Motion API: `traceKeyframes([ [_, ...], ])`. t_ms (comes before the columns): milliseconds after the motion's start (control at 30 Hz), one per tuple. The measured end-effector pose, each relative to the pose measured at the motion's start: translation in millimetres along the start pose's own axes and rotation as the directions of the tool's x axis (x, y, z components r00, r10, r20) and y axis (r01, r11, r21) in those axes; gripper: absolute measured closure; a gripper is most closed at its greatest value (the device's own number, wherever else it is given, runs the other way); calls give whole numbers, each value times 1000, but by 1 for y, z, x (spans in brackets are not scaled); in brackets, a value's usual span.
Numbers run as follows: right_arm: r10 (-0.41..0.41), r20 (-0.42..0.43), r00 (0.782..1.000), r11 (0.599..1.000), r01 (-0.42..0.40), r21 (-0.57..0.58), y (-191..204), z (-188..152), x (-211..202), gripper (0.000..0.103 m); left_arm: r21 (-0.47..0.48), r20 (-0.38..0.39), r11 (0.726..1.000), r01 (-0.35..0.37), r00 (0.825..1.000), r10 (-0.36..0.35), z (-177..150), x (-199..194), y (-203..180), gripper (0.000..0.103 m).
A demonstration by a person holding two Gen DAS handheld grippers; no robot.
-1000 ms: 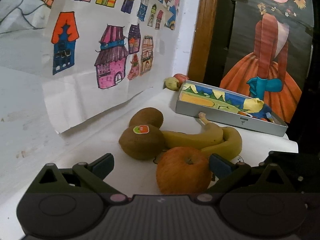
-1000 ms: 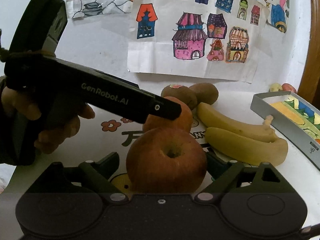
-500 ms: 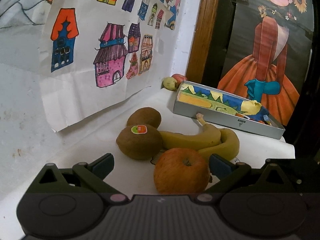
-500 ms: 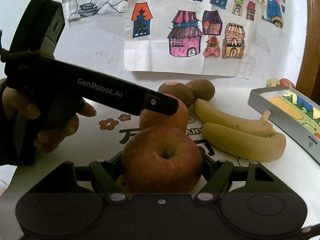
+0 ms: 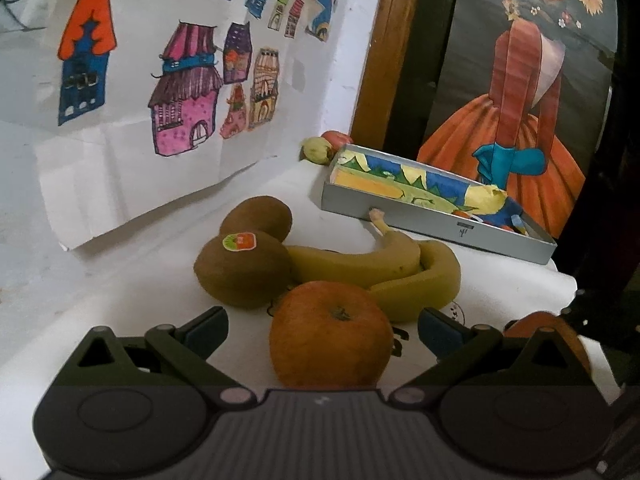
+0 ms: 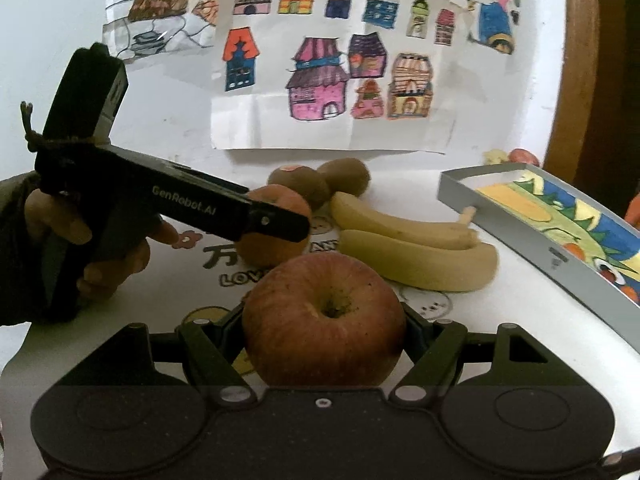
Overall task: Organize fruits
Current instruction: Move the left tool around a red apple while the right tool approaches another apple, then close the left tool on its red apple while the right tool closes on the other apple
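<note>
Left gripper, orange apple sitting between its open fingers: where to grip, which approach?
Grip the orange apple across its widest middle, coming in level from the near side as the left gripper is aimed now. It sits stem up, so the rounded flanks face the fingers. The bananas and the stickered kiwi crowd its far side. The right gripper already holds the other apple.

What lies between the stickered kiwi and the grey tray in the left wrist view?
The two bananas lie there, curved side by side, their stem end reaching the grey tray wall and their other end meeting the stickered kiwi.
</note>
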State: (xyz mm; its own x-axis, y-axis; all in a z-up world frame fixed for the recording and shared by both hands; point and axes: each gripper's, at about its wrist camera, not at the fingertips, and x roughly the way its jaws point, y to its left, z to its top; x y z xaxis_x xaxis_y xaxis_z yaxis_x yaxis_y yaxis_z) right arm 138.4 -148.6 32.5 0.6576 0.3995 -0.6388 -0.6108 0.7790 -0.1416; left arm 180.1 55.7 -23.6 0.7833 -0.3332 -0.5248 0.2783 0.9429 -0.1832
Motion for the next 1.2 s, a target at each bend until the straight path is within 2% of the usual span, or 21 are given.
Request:
traceKeyframes([
  [333, -15, -2, 1000, 999, 15, 31, -9, -5, -5, 27, 16, -31, 999, -28, 999, 28, 0, 9, -6, 2],
  [833, -14, 1, 1000, 999, 14, 46, -10, -4, -5, 26, 19, -94, 998, -61, 994, 62, 1, 22, -7, 21],
  [967, -12, 0, 1000, 999, 12, 49, -9, -4, -4, 26, 38, -96, 997, -63, 993, 66, 0, 22, -10, 23],
  [1200, -9, 0, 1000, 999, 9, 49, -9, -3, -2, 26, 63, -99, 997, -52, 993, 58, 0, 22, -15, 33],
])
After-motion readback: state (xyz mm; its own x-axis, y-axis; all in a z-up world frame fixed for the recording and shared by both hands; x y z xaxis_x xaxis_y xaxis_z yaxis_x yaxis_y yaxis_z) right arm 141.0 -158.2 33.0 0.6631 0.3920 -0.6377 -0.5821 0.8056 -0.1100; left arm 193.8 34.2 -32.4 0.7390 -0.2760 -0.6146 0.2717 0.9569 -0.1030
